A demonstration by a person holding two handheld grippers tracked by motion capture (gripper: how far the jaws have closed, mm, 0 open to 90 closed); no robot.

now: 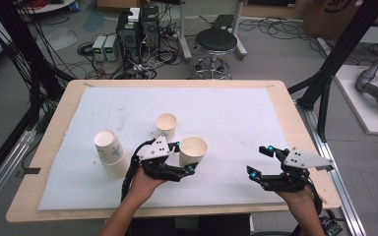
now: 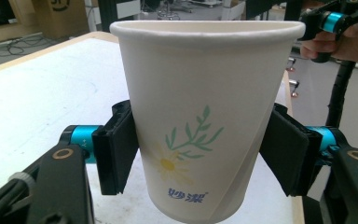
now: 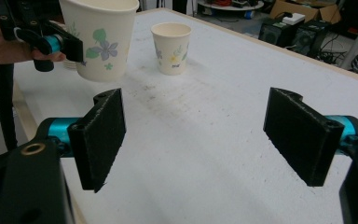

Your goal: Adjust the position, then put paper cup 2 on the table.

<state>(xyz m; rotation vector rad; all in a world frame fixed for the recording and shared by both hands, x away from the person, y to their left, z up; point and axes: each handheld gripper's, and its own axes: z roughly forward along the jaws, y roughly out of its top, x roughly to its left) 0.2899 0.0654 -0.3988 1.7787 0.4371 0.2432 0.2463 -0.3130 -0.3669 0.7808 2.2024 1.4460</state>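
While the left gripper (image 1: 186, 157) clamps a paper cup (image 1: 192, 151) at frame centre, the right gripper (image 1: 257, 161) (lower right) gapes wide, holding nothing.

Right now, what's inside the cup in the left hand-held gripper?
The cup clamped in the left hand-held gripper shows a bare pale inner wall at the mouth in the high view. Its bottom is hidden by the rim.

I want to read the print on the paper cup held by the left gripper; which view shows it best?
The left gripper view: the held cup fills it, daisy and blue lettering facing the camera. The high view shows its rim and plain side; the right gripper view shows it partly, with purple flowers.
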